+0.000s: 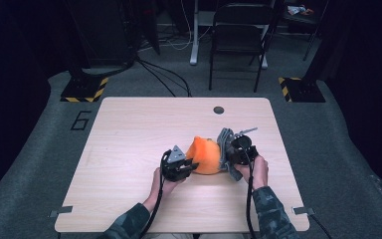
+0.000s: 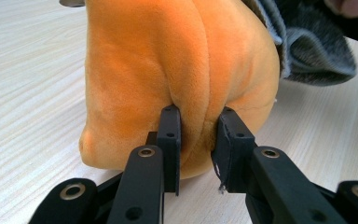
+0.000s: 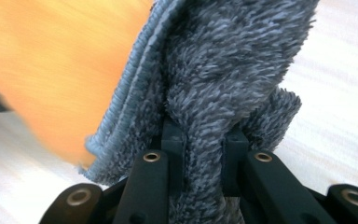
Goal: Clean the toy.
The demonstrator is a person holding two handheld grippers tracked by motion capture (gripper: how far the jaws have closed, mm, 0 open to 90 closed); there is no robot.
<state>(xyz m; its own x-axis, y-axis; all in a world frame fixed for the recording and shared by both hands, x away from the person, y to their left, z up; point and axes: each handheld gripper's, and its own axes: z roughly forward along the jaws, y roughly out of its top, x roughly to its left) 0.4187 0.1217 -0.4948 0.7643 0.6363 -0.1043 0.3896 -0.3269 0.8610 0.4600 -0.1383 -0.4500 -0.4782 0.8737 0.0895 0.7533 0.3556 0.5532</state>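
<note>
A: In the high view, what is seen nearest the camera?

B: Two camouflage-patterned sleeves (image 1: pixel 271 216) are seen at the bottom edge, each hand wrapped around a gripper over the pale wooden table (image 1: pixel 129 129). Between the grippers, on the near half of the table, a rounded orange plush toy (image 1: pixel 205 155) is rested.

A: How are the grippers placed there?

B: The left gripper (image 1: pixel 191 165) is set against the toy's left side. The right gripper (image 1: pixel 225 160) is held at the toy's right side, and a grey fluffy microfibre cloth (image 1: pixel 224 144) is pressed between it and the toy. Beyond the table, a dark folding chair (image 1: pixel 238 35) is seen on the grey floor.

A: And in the left gripper view?

B: The two black jaws of the left gripper (image 2: pixel 198 140) are clamped on a fold of the plush toy (image 2: pixel 168 60); the orange fabric is pinched up between the pads. The toy's underside is rested on the table (image 2: pixel 28 93). The grey cloth (image 2: pixel 307 46) is draped at the toy's upper right.

A: And in the right gripper view?

B: The jaws of the right gripper (image 3: pixel 205 154) are closed on a bunched strip of the grey cloth (image 3: pixel 233 56), whose stitched edge is laid against the blurred orange toy (image 3: pixel 51 60).
</note>
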